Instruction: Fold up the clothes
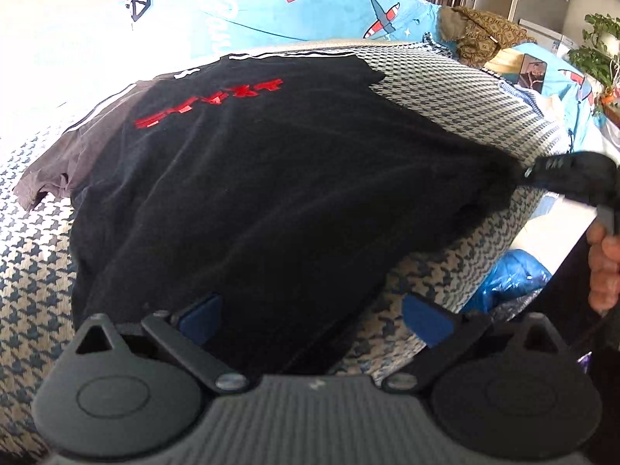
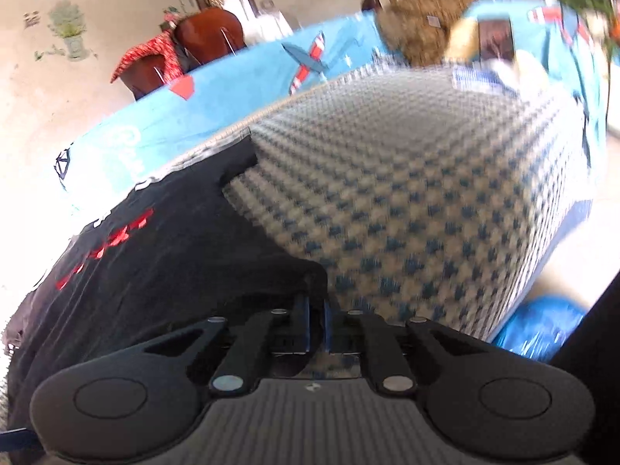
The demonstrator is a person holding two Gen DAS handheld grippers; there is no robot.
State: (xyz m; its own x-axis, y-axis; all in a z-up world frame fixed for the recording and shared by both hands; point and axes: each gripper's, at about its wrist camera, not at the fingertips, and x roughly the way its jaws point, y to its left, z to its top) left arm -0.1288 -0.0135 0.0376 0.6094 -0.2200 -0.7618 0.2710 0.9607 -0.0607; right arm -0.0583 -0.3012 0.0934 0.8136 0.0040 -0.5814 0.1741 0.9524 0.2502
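A black T-shirt [image 1: 255,178] with red lettering and white shoulder stripes lies spread on a houndstooth cloth [image 1: 445,89]. My left gripper [image 1: 310,319] is open at the shirt's near hem, its blue pads [image 1: 201,317] apart, one over the fabric and one over the cloth. In the left wrist view my right gripper [image 1: 542,168] pinches the shirt's right corner, pulling it out to a point. The right wrist view shows my right gripper [image 2: 317,323] shut on a fold of the black shirt [image 2: 162,267].
The houndstooth cloth [image 2: 407,193] covers a bed with a blue airplane-print sheet [image 1: 310,11] behind. A brown patterned garment [image 1: 484,35] lies at the far right. A blue plastic bag [image 1: 507,275] sits on the floor beside the bed. A hand [image 1: 602,267] holds the right gripper's handle.
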